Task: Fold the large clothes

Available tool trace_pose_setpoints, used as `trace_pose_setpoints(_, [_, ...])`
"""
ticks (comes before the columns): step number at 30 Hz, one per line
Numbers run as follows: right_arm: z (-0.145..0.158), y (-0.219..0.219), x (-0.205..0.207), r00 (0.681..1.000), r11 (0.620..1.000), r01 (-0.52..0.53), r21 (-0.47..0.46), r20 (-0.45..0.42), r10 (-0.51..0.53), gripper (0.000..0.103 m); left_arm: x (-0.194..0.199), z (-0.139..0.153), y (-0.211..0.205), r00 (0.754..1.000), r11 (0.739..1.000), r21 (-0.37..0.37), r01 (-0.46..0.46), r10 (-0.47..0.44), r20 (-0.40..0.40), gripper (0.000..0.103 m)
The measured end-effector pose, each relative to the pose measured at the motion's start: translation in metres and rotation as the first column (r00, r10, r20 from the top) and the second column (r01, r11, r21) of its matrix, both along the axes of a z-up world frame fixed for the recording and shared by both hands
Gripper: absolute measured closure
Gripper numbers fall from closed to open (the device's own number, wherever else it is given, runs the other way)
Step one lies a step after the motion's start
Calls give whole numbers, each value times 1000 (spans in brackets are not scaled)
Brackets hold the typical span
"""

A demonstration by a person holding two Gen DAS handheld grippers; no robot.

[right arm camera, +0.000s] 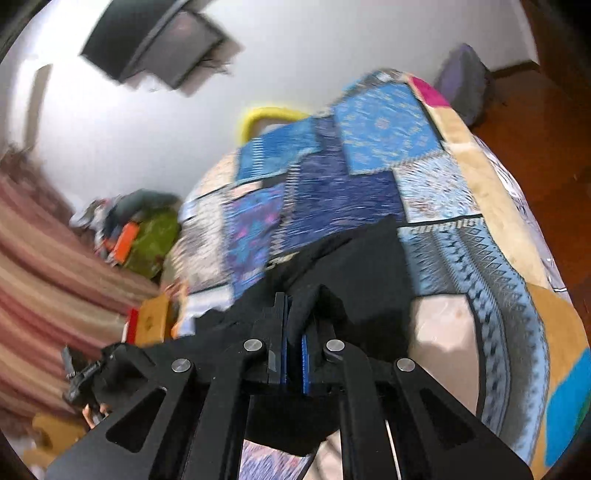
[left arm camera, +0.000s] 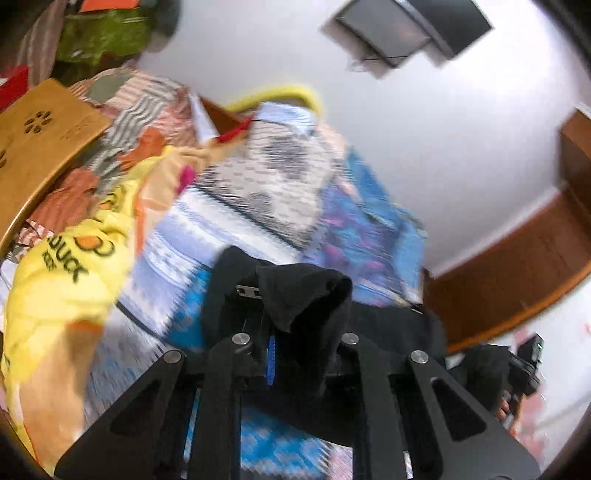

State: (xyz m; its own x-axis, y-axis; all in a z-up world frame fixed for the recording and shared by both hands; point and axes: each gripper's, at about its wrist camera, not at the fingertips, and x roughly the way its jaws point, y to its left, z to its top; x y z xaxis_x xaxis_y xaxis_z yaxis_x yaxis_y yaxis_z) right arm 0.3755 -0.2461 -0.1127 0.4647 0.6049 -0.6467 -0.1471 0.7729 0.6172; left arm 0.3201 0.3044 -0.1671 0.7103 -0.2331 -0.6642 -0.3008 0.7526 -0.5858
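Observation:
A black garment (left arm camera: 314, 291) hangs bunched over my left gripper (left arm camera: 280, 299), which is shut on a fold of it above the bed; the cloth hides the right finger. The fabric stretches off to the right toward a person's hand (left arm camera: 504, 406) on the other tool. In the right wrist view my right gripper (right arm camera: 295, 310) is shut on the same black garment (right arm camera: 362, 258), a fold pinched between its blue pads (right arm camera: 306, 354). The rest of the cloth trails forward onto the patchwork bedspread (right arm camera: 369, 155). Both views are motion-blurred.
A yellow duck-print cloth (left arm camera: 66, 280) and a pile of patterned fabrics lie at the left of the bed beside a wooden lap table (left arm camera: 40, 140). A dark screen (left arm camera: 402, 29) hangs on the white wall. A green bag (right arm camera: 153, 240), a striped curtain (right arm camera: 44, 258) and wooden floor (right arm camera: 524, 107) surround the bed.

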Motion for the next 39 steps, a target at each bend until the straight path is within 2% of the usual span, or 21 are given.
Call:
trace_pose_setpoints(2, [-24,-7,20,998,999,23,45,-59,-20,99,19,-25,8,998,1000,14,-21,22,-56,88])
trace_pose_setpoints(3, [-36,-10,28,995,997,33,71,-93,-27,99,28,-47,10,994,1000,14,-27,28,-105,88])
trace_pose_setpoints(6, [-62,-7,41,990,997,40,58,-136,-32,99,51,-97,6,975,999,48,-13,23,-219,88])
trace_pose_setpoints(8, [-66,-6,42,992,998,23,55,-126,-16,99,59,-120,5,972,1000,20,4,1,-237,88])
trace_pose_setpoints(10, [-63,-8,42,992,998,11,62,-129,-3,99,59,-129,6,975,1000,10,1,2,-224,87])
trace_pose_setpoints(12, [-58,-10,40,991,999,-14,46,-135,20,98,58,-126,6,975,1000,21,11,-6,-220,86])
trace_pose_setpoints(13, [-57,-10,41,988,998,-31,48,-148,38,95,58,-122,6,975,999,36,21,-12,-223,86])
trace_pose_setpoints(17, [-49,-14,36,979,999,-12,47,-205,21,90,50,-96,-4,969,983,166,78,-36,-244,86])
trace_pose_setpoints(18, [-42,-17,31,981,1000,2,13,-193,1,87,49,-88,-6,968,977,195,85,-35,-249,85])
trace_pose_setpoints(19, [-38,-19,28,984,1000,8,-11,-178,-10,79,46,-82,-8,967,971,220,91,-34,-253,83])
trace_pose_setpoints(20, [-29,-23,22,987,999,21,-46,-156,-28,65,41,-73,-10,966,964,247,99,-34,-255,82])
trace_pose_setpoints(22, [-15,-29,12,992,996,45,-79,-111,-54,52,35,-61,-13,965,952,283,116,-41,-259,78])
trace_pose_setpoints(26, [13,-29,-8,998,993,30,-116,-43,-35,52,20,-35,-22,963,932,333,141,-51,-265,73])
trace_pose_setpoints(29, [32,-18,-24,1000,989,-4,-145,10,5,52,11,-21,-26,965,935,328,139,-53,-258,67])
trace_pose_setpoints(33, [47,12,-44,994,971,-60,-233,76,79,52,0,-6,-24,972,956,266,120,-59,-225,59])
trace_pose_setpoints(36, [51,49,-61,972,935,-150,-322,126,199,52,-4,0,-22,973,965,234,115,-61,-224,57])
trace_pose_setpoints(39, [44,82,-70,946,903,-221,-368,147,291,52,-5,2,-20,970,970,212,122,-71,-234,55])
